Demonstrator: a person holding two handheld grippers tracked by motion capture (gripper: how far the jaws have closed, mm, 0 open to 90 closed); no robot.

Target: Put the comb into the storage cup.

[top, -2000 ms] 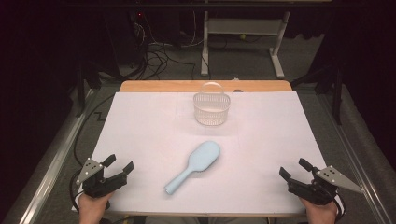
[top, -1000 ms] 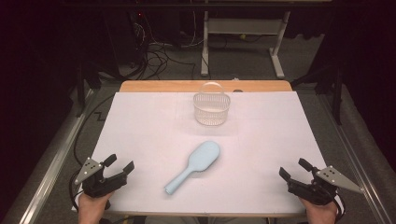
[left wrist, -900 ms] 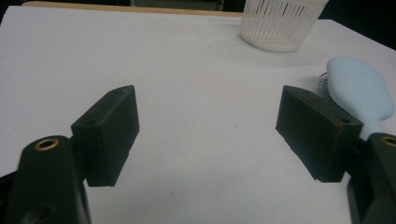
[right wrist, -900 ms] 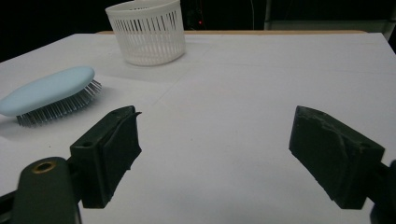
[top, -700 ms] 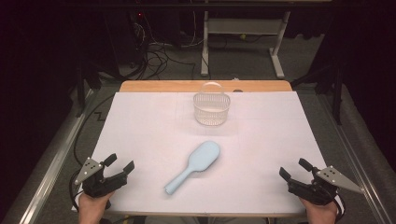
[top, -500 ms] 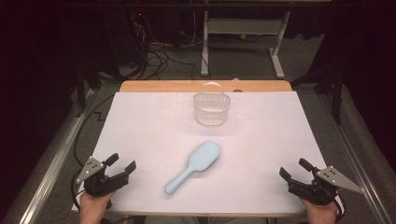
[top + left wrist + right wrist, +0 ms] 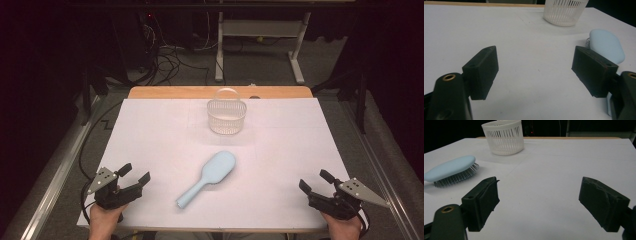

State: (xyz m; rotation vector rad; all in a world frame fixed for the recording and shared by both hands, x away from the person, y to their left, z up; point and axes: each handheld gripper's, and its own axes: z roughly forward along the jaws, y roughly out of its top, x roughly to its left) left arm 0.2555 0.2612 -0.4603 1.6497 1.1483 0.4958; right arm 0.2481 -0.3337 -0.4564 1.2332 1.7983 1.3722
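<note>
Left hand-held gripper: jaws spread wide, holding nothing; rests at the near left corner of the table.
Right hand-held gripper: jaws spread wide, holding nothing; rests at the near right corner.
Hairbrush: light blue, lies bristles down at the table centre, handle pointing to the near left; well apart from both grippers.
Basket: white slatted, upright at the far centre, beyond the hairbrush; appears empty.
Progress: judged as not begun; hairbrush untouched.
Remaining: approach, grasp, lift, probably place in basket.
</note>
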